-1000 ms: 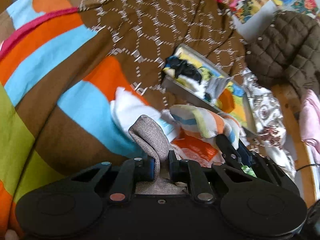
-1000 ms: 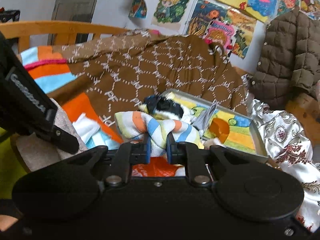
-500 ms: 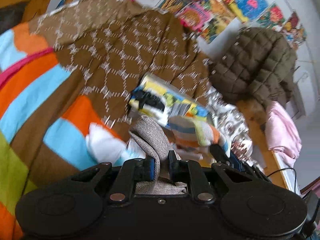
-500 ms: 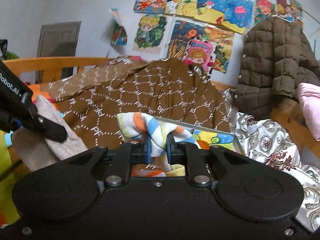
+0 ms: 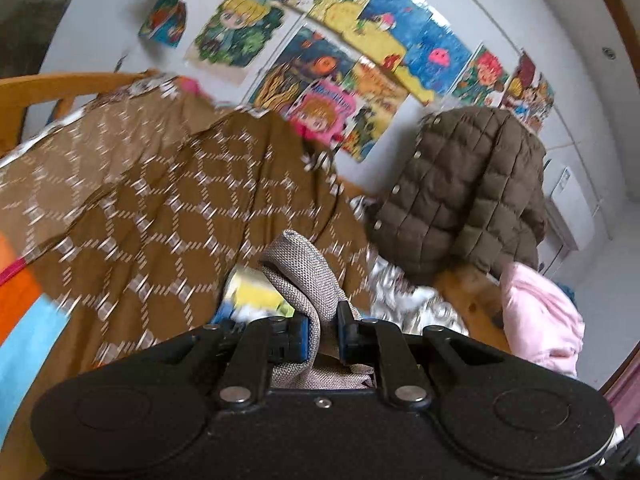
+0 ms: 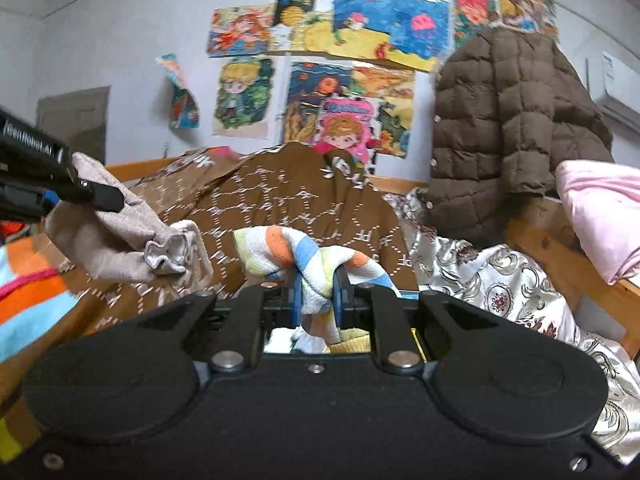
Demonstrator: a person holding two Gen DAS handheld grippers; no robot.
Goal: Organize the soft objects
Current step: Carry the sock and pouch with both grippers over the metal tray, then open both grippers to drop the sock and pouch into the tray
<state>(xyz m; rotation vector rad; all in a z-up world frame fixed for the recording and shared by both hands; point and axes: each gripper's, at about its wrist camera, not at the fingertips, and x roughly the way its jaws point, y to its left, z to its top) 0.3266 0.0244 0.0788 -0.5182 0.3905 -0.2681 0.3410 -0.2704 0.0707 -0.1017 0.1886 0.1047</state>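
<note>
Left gripper fingers clamp a beige woven sock, lifted above the bed. Right gripper fingers pinch a striped sock, held over the brown patterned blanket. Brown puffer jacket hangs behind.
</note>
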